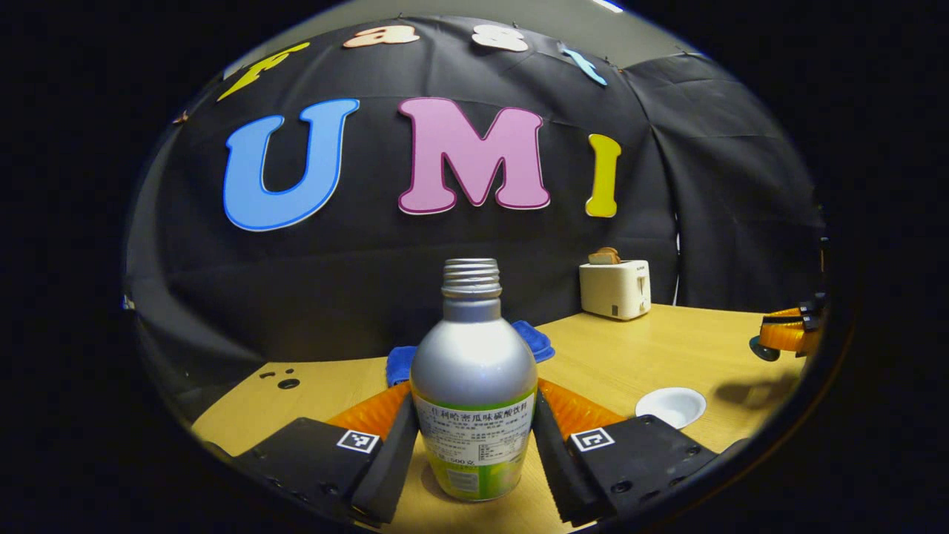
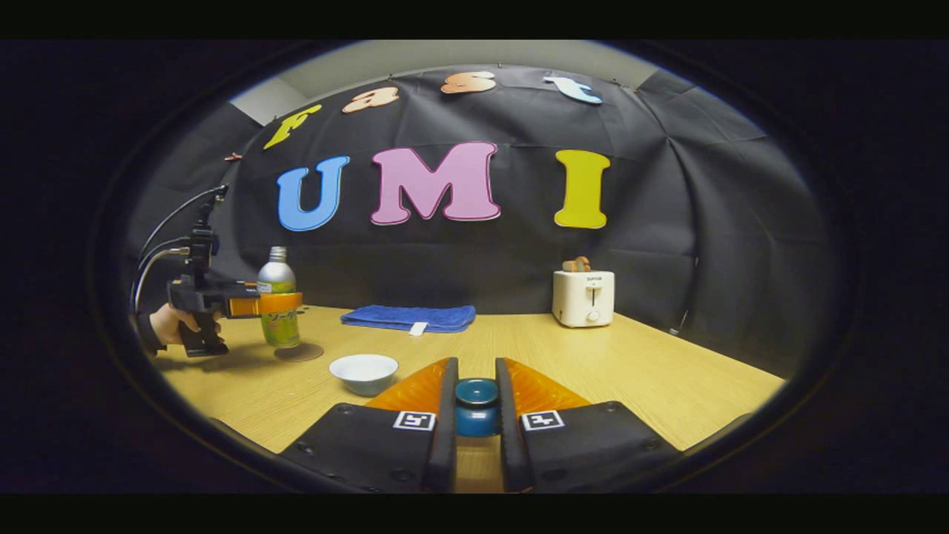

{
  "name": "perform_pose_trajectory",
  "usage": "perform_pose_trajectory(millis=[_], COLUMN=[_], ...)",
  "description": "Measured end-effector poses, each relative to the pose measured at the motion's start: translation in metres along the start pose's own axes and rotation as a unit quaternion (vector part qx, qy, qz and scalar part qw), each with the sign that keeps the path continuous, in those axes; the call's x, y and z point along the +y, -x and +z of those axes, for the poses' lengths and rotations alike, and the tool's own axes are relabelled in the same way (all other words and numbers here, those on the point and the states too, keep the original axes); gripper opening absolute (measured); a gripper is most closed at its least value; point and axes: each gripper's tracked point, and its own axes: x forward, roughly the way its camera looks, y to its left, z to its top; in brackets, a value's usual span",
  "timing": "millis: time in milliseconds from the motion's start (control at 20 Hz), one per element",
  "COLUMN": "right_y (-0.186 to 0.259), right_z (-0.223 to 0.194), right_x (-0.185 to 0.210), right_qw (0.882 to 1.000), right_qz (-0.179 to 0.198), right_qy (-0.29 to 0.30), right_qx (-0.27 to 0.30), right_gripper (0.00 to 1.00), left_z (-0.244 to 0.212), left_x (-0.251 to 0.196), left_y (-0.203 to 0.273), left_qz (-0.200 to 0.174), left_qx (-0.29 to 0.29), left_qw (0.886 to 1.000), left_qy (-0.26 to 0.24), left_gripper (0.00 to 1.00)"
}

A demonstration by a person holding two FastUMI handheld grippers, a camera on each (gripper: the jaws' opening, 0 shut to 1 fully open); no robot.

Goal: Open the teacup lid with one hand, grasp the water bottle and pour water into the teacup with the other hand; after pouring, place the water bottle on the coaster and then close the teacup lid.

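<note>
Clamping the water bottle (image 1: 474, 386) at lower centre of the left gripper view, the left gripper (image 1: 474, 445) has both fingers pressed on its label. Right gripper (image 2: 476, 415) fingers pinch the blue teacup lid (image 2: 476, 406); the white teacup (image 2: 363, 373) sits open on the tabletop (image 2: 652, 371), the coaster (image 2: 299, 352) under the bottle.

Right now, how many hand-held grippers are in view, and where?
2. The left hand-held gripper is at the table's left side, fingers either side of the water bottle above the coaster. The right hand-held gripper is nearer the middle, clamping the blue teacup lid.
</note>
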Motion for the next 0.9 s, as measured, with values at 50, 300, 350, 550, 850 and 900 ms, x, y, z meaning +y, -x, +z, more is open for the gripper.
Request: perform_pose_trajectory(millis=[50, 300, 350, 550, 850, 900], right_y=[0.000, 0.000, 0.000, 0.000, 0.000, 0.000], right_z=[0.001, 0.000, 0.000, 0.000, 0.000, 0.000], right_x=[-0.001, -0.001, -0.001, -0.001, -0.001, -0.001], right_qw=[1.000, 1.000, 1.000, 1.000, 1.000, 1.000], right_qz=[-0.003, -0.005, -0.005, -0.005, -0.005, -0.005], right_qy=[0.000, 0.000, 0.000, 0.000, 0.000, 0.000], right_qx=[0.000, 0.000, 0.000, 0.000, 0.000, 0.000], right_gripper=[0.28, 0.28, 0.28, 0.28, 0.28, 0.28], left_z=[0.000, -0.001, -0.001, -0.007, -0.010, -0.008], left_x=[0.002, 0.004, 0.005, 0.006, 0.000, 0.001], left_y=[-0.003, 0.005, 0.003, -0.001, 0.005, 0.007], left_qz=[0.003, 0.024, 0.025, 0.034, 0.032, 0.036], left_qx=[-0.002, 0.006, 0.011, 0.013, 0.034, 0.036], left_qw=[1.000, 0.999, 0.999, 0.998, 0.998, 0.998], left_qy=[0.012, 0.042, 0.044, 0.053, 0.050, 0.048], left_gripper=[0.79, 0.79, 0.79, 0.80, 0.83, 0.85])
